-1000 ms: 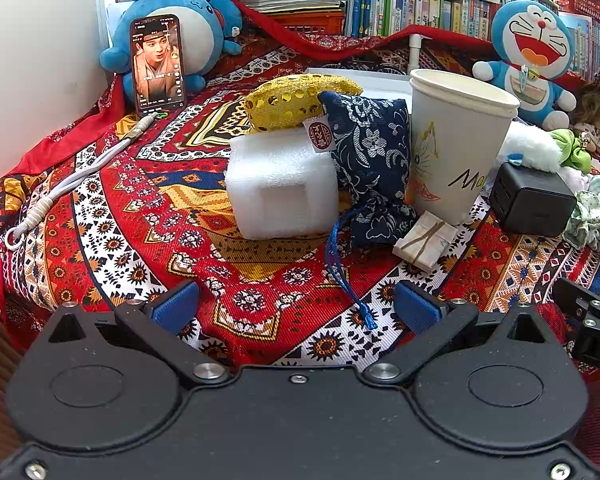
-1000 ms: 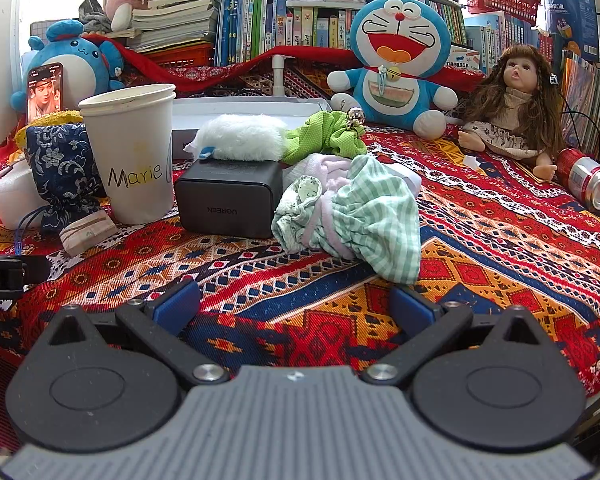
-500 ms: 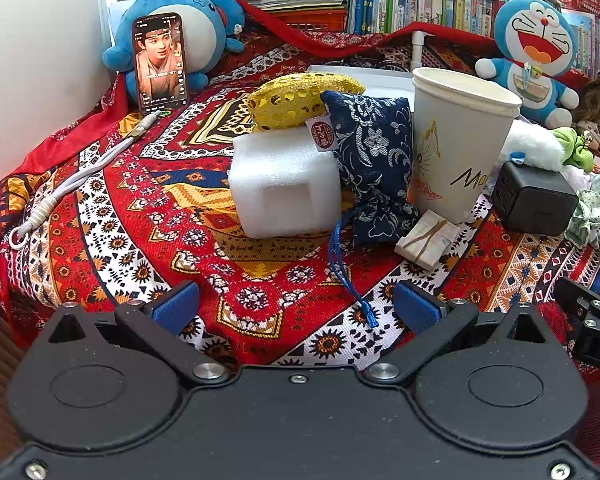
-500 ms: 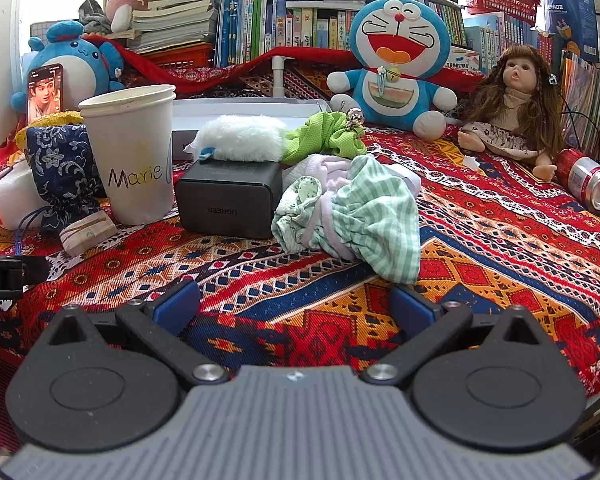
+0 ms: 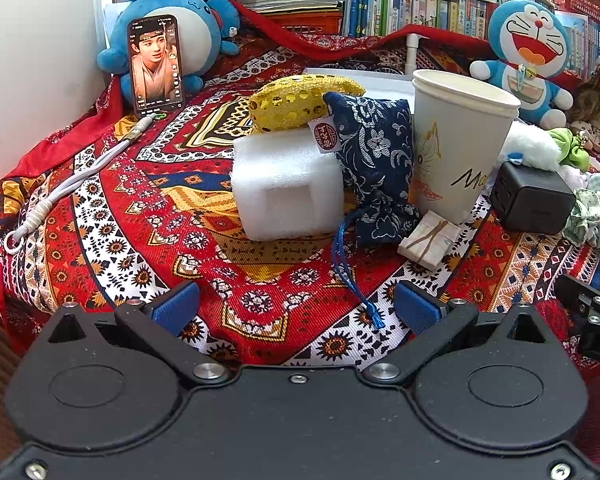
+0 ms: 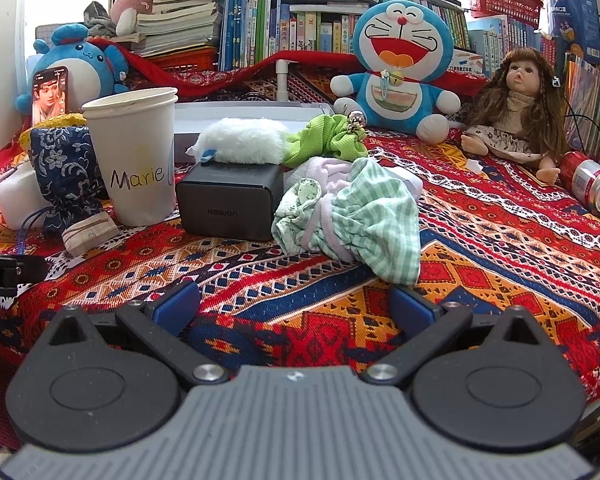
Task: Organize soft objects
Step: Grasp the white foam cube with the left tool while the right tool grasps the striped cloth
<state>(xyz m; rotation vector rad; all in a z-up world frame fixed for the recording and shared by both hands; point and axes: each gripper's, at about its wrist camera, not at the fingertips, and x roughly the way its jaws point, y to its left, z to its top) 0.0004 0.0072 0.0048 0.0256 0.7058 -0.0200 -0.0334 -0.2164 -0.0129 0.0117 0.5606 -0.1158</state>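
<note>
Both tongs, left tongs (image 5: pixel 296 306) and right tongs (image 6: pixel 294 306), are spread wide and hold nothing. Ahead of the right tongs lies the green checked cloth bundle (image 6: pixel 360 216); just left of it sits a black "UGREEN" charger (image 6: pixel 230 204), then a paper cup (image 6: pixel 134 160) lettered "Marie".

left gripper (image 5: pixel 296 306): has crept slightly forward and to the right; the foam block (image 5: pixel 286 186) and navy pouch (image 5: pixel 374 168) now sit a little larger in its view.
right gripper (image 6: pixel 294 306): view almost unchanged, only a slight forward drift.
</note>
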